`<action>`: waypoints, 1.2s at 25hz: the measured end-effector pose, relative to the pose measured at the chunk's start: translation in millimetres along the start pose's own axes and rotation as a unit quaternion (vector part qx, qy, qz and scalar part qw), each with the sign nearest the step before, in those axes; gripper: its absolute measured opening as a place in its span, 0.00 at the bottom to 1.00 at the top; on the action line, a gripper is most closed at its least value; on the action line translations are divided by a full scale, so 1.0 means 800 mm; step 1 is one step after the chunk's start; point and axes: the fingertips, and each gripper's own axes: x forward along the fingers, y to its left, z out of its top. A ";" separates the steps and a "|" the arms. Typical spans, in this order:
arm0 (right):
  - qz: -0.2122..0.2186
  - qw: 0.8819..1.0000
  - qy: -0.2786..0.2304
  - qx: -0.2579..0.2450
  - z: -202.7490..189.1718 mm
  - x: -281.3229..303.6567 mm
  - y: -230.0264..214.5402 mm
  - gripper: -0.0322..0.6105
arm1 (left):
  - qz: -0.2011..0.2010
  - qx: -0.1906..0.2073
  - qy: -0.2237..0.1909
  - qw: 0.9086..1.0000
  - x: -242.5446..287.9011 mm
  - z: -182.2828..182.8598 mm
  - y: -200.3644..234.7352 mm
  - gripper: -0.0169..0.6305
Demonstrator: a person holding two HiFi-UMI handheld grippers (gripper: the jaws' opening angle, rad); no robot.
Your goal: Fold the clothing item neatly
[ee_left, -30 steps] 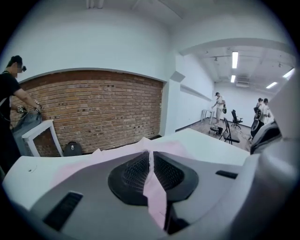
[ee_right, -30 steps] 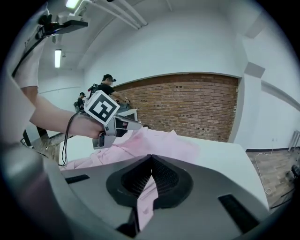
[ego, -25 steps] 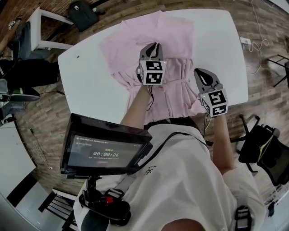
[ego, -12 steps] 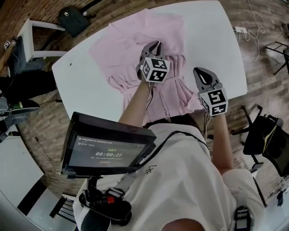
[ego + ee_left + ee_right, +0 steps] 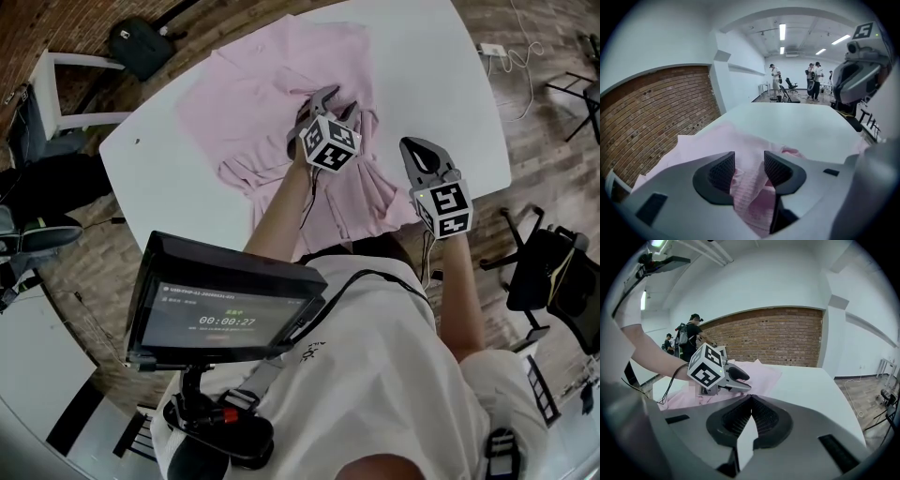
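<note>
The left gripper (image 5: 336, 99) hangs over the middle of the white table (image 5: 436, 66) with its jaws apart; they have just been opening. A loose bunch of the pink garment (image 5: 267, 103) lies between them. In the left gripper view the cloth (image 5: 749, 187) rises between the ribbed pads (image 5: 723, 171) with slack on either side, not pinched.

The right gripper (image 5: 419, 150) is held over the table's near right part, just beside the garment's gathered edge. Its jaws are pressed together at the tips with nothing between them, as the right gripper view (image 5: 751, 400) shows. The left gripper (image 5: 735, 378) appears there too, lying low over the pink cloth (image 5: 759, 373).

The garment sprawls from the table's far left part down to its near edge. It is rumpled, with pleats bunched toward the near side.

On the near side of the table, a dark screen (image 5: 225, 314) sits on the person's chest rig. A black bag (image 5: 141, 42) lies on the wooden floor past the table's far left corner. A black chair (image 5: 548, 281) stands off the table's right side.
</note>
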 end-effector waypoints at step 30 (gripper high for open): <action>0.095 0.990 -0.044 -0.099 0.123 0.154 0.131 0.06 | 0.143 -0.198 -0.078 0.967 -0.231 -0.081 0.127 0.03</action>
